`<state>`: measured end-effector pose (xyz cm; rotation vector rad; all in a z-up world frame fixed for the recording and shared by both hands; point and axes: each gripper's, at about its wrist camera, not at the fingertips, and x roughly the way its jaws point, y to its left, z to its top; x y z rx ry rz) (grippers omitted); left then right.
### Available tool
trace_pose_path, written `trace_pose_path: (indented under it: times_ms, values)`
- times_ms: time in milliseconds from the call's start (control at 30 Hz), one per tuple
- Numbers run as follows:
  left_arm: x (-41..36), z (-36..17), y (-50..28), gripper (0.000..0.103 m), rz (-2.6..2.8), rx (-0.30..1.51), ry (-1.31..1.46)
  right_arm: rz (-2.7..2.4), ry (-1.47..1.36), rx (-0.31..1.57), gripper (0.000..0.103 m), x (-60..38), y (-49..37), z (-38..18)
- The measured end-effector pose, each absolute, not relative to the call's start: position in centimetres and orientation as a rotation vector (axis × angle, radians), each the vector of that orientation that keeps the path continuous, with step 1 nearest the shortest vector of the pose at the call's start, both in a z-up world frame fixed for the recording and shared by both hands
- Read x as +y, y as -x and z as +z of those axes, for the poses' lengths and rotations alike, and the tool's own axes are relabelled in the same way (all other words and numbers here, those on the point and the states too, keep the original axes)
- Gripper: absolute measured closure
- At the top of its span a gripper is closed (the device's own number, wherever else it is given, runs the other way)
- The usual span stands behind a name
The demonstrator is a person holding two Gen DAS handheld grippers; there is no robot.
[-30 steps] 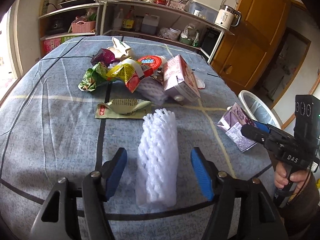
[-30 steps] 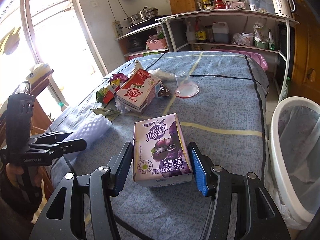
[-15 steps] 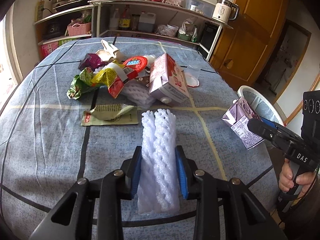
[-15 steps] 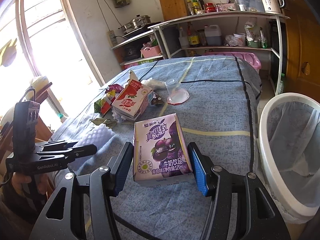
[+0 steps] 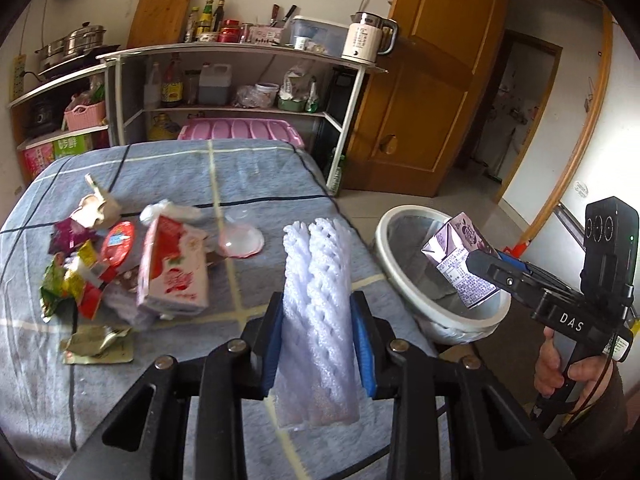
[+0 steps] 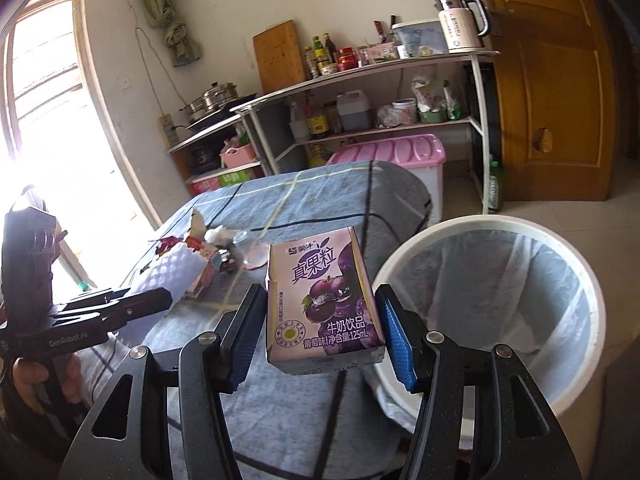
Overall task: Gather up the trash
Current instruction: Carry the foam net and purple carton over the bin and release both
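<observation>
A table (image 5: 168, 176) covered with a blue-grey checked cloth is seen in both views, with metal shelves (image 5: 240, 80) of bottles and containers behind it and a wooden door (image 5: 432, 92) to the side. A white bin (image 6: 500, 312) lined with a thin bag is placed on the floor just beside the table edge.

The left gripper (image 5: 318, 340) is clamped on a white foam net sleeve (image 5: 318, 300), both blue pads being pressed against its sides. The sleeve is held clear of the cloth, pointing away from the camera.

The right gripper (image 6: 322, 336) is clamped on a purple drink carton (image 6: 324, 304), gripped at its two side faces, printed front up. The carton is seen raised off the table, near the bin rim; in the left wrist view it is located over the bin opening.

The remaining trash is noted on the far left part of the table: a pink and red carton (image 5: 172, 272) lying on its side, a heap of coloured wrappers (image 5: 76, 276) touching it, and a flattened green packet (image 5: 98, 344) lying nearer, apart from the heap. A clear plastic cup (image 5: 240, 240) on a pink disc is seen just beside the pink carton.
</observation>
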<state>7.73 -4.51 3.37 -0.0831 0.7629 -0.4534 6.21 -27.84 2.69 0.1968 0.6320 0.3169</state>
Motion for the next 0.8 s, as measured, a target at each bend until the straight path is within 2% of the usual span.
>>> trace_pose_path:
  times_ms: [433,800]
  values:
    - [-17.6,2.6,-11.9,0.069,-0.661,0.822,0.007,0.014,-0.186,0.713,0.046,-36.9,-6.8,1.2]
    - [-21.4,0.0,-13.3,0.069,-0.669,0.911,-0.027,-0.073,-0.154,0.81,0.046,-39.8,-8.6,-1.8]
